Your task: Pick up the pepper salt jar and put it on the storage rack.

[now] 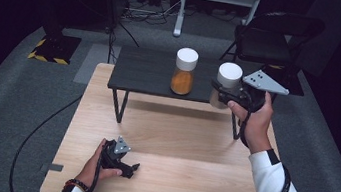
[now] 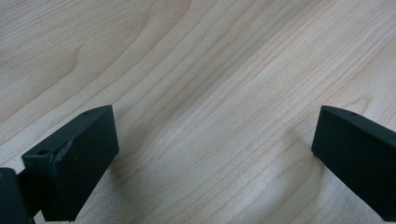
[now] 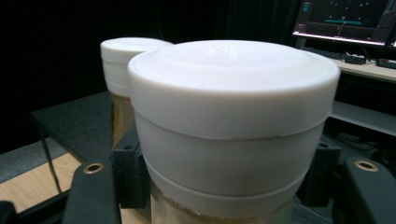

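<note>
high view: right hand-held gripper [image 1: 220, 90] is clamped on a white-lidded jar [image 1: 227, 82] at the right end of the small dark shelf [image 1: 146, 72] that stands on the wooden bench [image 1: 176, 147]; the jar's lower body is mostly hidden behind the jaws and hand, so contents are hard to make out, and i can't tell if its base touches the shelf. a second jar [image 1: 184, 71], white lid w/ orange-brown fill, stands upright on the shelf, near the held one but apart. left hand-held gripper [image 1: 129, 168] sits low over the bench near the front-left, jaws pointing right; their state is too small to read here. left gripper view: left hand-held gripper [image 2: 215, 154] jaws stand wide apart w/ nothing between, bare wood grain below; both jaws cut off at the frame edge. right gripper view: the held jar [image 3: 233, 126] is close up, clamped between the jaws, its bottom cut off; second jar [image 3: 126, 70] partly hidden behind it. a monitor [image 3: 348, 21] at top right, its writing too small to read. no labels on either jar.
</note>
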The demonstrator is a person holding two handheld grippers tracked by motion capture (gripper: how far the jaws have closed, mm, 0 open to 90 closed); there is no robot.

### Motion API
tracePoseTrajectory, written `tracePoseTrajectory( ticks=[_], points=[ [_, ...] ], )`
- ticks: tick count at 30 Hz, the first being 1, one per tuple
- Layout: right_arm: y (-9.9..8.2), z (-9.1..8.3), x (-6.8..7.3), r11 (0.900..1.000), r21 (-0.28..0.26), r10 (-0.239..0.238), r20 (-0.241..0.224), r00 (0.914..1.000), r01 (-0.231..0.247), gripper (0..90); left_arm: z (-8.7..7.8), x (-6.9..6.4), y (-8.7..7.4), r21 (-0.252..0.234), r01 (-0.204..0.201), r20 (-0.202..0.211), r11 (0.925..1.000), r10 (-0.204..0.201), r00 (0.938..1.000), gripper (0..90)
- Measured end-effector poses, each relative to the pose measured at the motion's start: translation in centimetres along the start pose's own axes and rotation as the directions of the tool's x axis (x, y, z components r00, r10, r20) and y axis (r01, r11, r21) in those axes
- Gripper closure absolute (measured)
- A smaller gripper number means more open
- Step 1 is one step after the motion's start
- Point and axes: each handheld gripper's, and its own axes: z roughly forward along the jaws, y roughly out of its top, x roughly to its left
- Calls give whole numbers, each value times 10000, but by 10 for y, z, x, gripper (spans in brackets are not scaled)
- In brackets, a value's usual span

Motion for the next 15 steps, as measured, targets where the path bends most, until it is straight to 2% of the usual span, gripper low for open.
tracePoseTrajectory(
  ticks=[15],
  points=[
    [5,24,-7,9996,-286,80,357,9993,-70,344,0,0,0,1,-6,-6,10000,6,10000,6]
  ],
)
